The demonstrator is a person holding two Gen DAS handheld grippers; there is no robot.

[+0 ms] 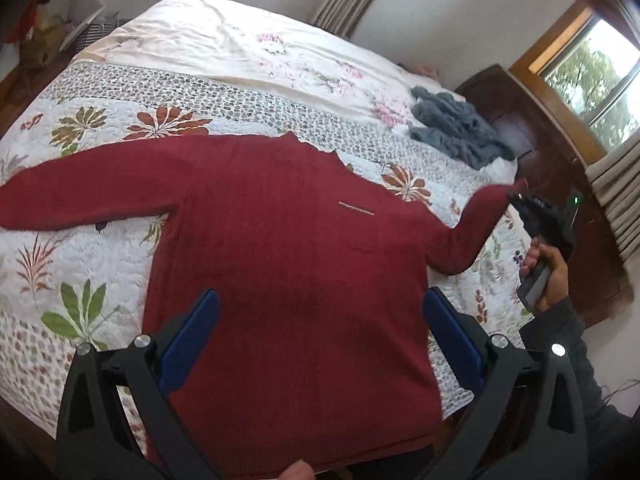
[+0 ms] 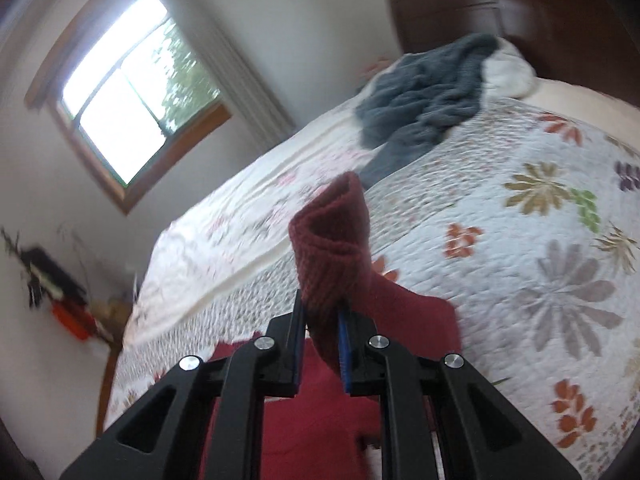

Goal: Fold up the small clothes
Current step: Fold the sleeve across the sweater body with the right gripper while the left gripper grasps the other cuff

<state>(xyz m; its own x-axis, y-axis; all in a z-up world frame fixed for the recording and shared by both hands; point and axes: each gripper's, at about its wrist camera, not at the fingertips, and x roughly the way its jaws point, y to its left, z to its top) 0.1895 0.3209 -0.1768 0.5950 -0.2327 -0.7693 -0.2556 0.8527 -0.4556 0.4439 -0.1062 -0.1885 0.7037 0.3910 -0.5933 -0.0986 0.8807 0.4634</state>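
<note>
A dark red knit sweater (image 1: 288,240) lies spread flat on the floral quilt (image 1: 80,248), one sleeve stretched to the left. My left gripper (image 1: 320,308) hovers open over the sweater's lower body, with nothing between its blue pads (image 1: 188,340). In the right wrist view, my right gripper (image 2: 322,312) is shut on the cuff of the other red sleeve (image 2: 332,248), which stands lifted off the quilt (image 2: 520,280). From the left wrist view that right gripper (image 1: 520,196) shows at the sleeve's end, with a hand (image 1: 548,272) on its handle.
A crumpled grey-blue knit garment (image 1: 456,128) (image 2: 424,100) lies near the bed's far corner, by a dark wooden headboard (image 1: 532,136). Windows (image 2: 132,84) and curtains line the walls. A cluttered shelf (image 2: 60,288) stands beyond the bed's far side.
</note>
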